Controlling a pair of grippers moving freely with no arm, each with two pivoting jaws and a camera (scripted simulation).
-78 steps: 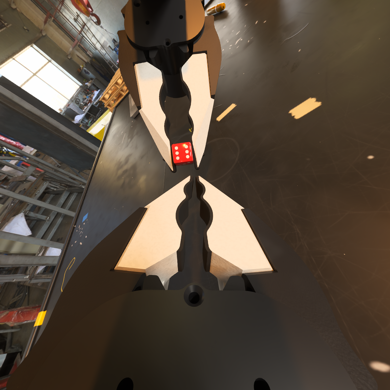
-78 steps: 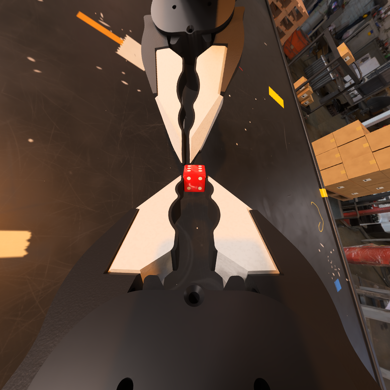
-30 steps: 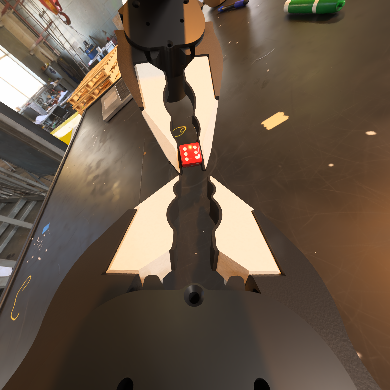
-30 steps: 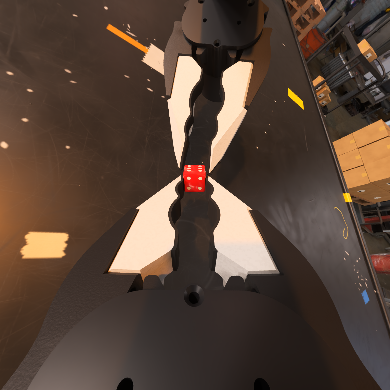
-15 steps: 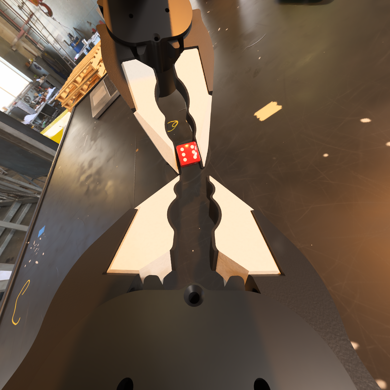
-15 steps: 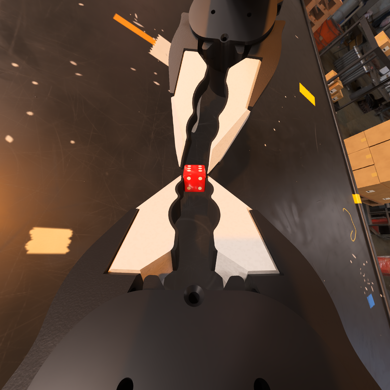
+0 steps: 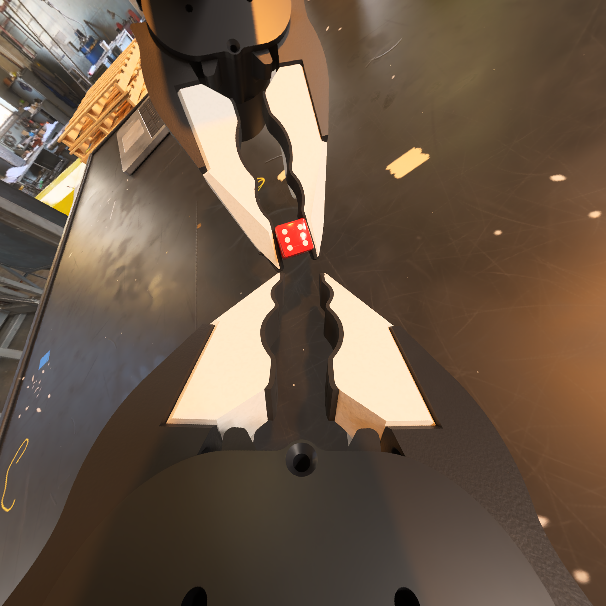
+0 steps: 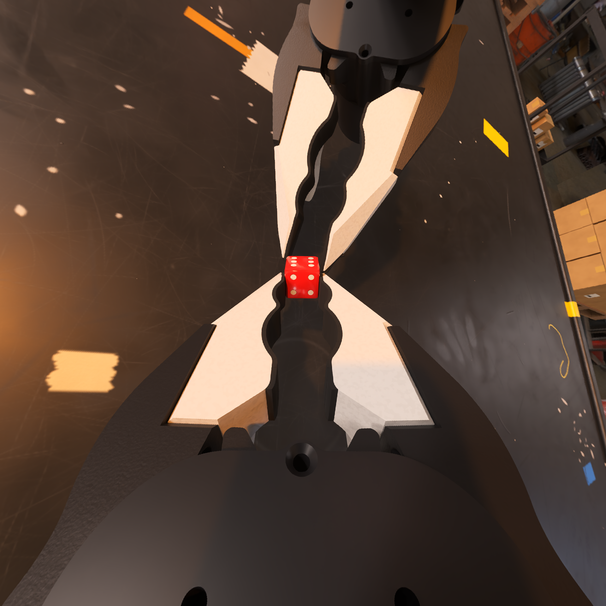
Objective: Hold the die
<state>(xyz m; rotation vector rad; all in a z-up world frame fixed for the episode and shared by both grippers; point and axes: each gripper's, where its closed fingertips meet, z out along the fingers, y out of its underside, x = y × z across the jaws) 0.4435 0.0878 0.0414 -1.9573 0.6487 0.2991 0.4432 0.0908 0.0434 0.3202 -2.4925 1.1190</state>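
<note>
Two grippers meet tip to tip over the dark scratched tabletop (image 8: 131, 262). Right gripper (image 8: 302, 274) clamps the red die (image 8: 302, 277) between its fingertips, die clear of the table. Left gripper (image 7: 301, 274) sits spread apart, gripping nothing, its tips just short of the die (image 7: 294, 237) in the left wrist view. Farther off: tan tape patch (image 7: 407, 162), a grey flat box (image 7: 139, 137) near the table edge, wooden pallets (image 7: 105, 98) beyond.

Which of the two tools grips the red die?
The right tool: its tips clamp the die. The left tool is open and empty.
</note>
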